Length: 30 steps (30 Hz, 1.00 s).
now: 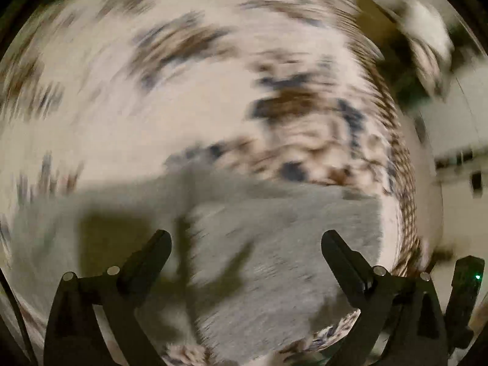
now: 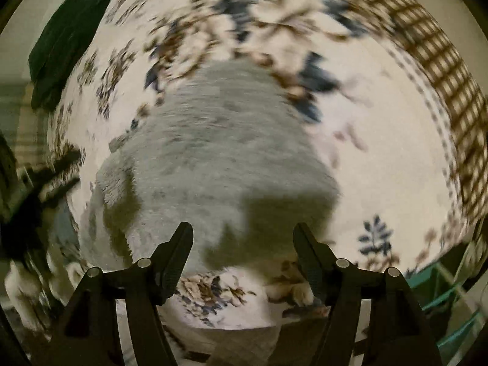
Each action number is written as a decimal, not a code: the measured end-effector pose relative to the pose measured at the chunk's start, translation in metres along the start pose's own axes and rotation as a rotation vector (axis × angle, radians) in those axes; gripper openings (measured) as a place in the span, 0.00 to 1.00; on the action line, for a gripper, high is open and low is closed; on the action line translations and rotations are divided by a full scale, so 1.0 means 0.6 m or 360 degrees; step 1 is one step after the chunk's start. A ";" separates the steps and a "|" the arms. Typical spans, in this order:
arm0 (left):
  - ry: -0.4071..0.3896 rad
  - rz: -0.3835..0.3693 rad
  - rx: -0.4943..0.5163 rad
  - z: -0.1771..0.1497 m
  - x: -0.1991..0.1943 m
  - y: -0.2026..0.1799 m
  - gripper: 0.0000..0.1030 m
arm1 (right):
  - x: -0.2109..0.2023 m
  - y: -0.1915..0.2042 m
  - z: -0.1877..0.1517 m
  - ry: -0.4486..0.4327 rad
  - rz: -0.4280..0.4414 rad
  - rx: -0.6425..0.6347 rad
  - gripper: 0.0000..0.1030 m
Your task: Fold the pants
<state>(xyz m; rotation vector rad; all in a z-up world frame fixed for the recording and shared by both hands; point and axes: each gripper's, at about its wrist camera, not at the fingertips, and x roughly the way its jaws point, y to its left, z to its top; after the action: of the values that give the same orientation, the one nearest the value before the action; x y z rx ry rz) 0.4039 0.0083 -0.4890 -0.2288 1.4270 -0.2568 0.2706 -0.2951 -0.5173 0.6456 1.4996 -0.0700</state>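
Both hand-held grippers [image 1: 246, 244] [image 2: 243, 235] gape above grey pants [image 2: 213, 152]

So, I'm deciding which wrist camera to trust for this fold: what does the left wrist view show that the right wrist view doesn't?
Only the left wrist view shows a small green light at its right edge. Only the right wrist view shows a dark green cloth at the upper left and teal straps at the lower right. Both are motion-blurred and show the fuzzy grey pants lying on the cream floral bedspread, with the left gripper and right gripper open and holding nothing.
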 end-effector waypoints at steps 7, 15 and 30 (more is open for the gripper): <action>0.0153 -0.0265 -0.0207 -0.012 0.107 0.065 0.13 | 0.069 0.067 0.044 0.0011 -0.0182 -0.0141 0.69; -0.0035 -0.0262 -0.0152 0.031 0.064 0.063 0.12 | 0.115 0.082 0.069 0.0022 -0.0307 -0.0186 0.69; 0.0172 -0.0109 -0.0261 -0.101 0.110 0.129 0.56 | 0.126 0.139 0.006 0.0025 -0.0439 -0.0338 0.85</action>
<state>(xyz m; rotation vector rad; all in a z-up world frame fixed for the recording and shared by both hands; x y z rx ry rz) 0.3549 0.0610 -0.5830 -0.4037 1.5505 -0.2103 0.3172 -0.2015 -0.5584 0.2674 1.5787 -0.1153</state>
